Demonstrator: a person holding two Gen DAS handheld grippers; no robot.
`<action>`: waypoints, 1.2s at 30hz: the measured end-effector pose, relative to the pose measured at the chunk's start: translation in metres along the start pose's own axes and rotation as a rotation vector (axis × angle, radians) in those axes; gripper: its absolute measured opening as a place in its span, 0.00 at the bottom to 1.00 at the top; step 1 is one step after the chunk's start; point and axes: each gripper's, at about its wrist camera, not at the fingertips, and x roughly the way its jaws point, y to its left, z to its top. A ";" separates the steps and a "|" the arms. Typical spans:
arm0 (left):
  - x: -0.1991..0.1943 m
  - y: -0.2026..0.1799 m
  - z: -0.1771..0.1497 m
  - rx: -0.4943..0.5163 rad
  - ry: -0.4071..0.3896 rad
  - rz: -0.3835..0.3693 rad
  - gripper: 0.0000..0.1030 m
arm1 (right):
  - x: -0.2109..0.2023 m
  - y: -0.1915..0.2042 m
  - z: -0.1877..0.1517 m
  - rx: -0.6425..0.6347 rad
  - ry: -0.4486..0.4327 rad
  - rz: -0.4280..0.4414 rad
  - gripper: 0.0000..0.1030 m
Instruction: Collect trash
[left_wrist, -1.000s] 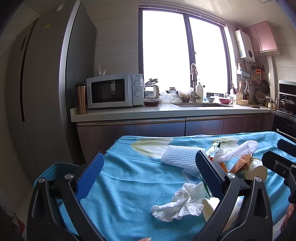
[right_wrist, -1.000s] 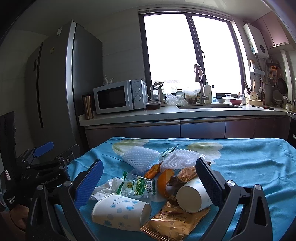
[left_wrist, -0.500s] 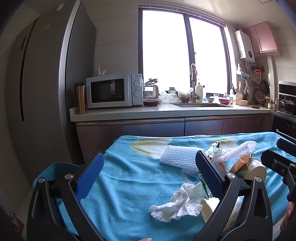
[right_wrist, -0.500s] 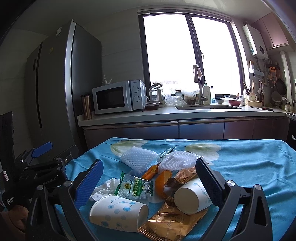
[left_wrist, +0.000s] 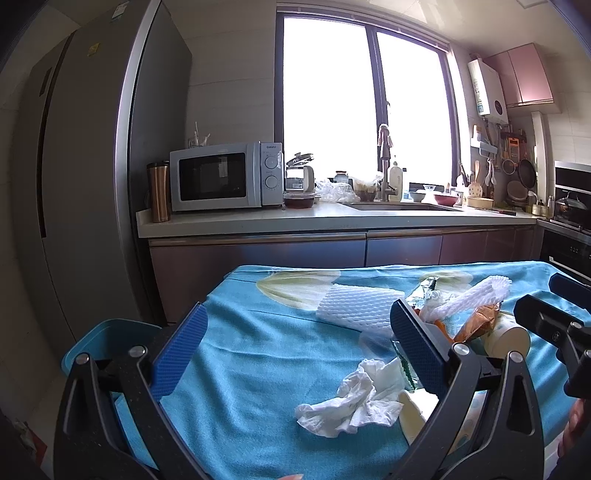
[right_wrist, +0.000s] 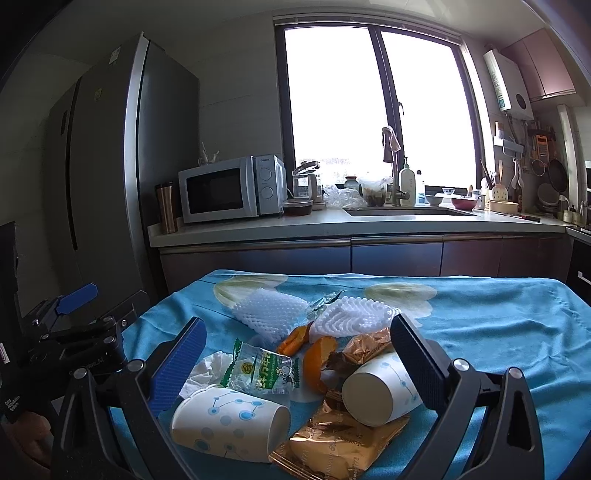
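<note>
Right gripper, blue-padded jaws spread wide, empty, hovers above litter heap on turquoise tablecloth. Left gripper, equally wide, empty, faces crumpled white tissue. 2 dotted white paper cups lie sideways beside gold foil snack wrapper. Blue plastic bin waits at table's left edge. Best grip: nearest cup's wall, squeezed lightly to avoid crushing.

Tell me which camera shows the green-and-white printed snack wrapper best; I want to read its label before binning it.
The right wrist view: the green-and-white printed snack wrapper lies face up between the open fingers, print visible, unobstructed. In the left wrist view only a green sliver shows beside the crumpled white tissue, mostly hidden behind the gripper finger.
</note>
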 end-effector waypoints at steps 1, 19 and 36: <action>0.000 -0.001 0.000 0.000 0.002 -0.002 0.95 | 0.000 0.000 0.000 0.002 0.002 0.001 0.94; 0.011 0.003 -0.011 -0.005 0.091 -0.083 0.95 | 0.009 -0.012 -0.004 0.014 0.045 -0.023 0.94; 0.024 -0.049 -0.052 0.085 0.341 -0.519 0.94 | 0.052 -0.043 0.005 -0.005 0.142 -0.065 0.88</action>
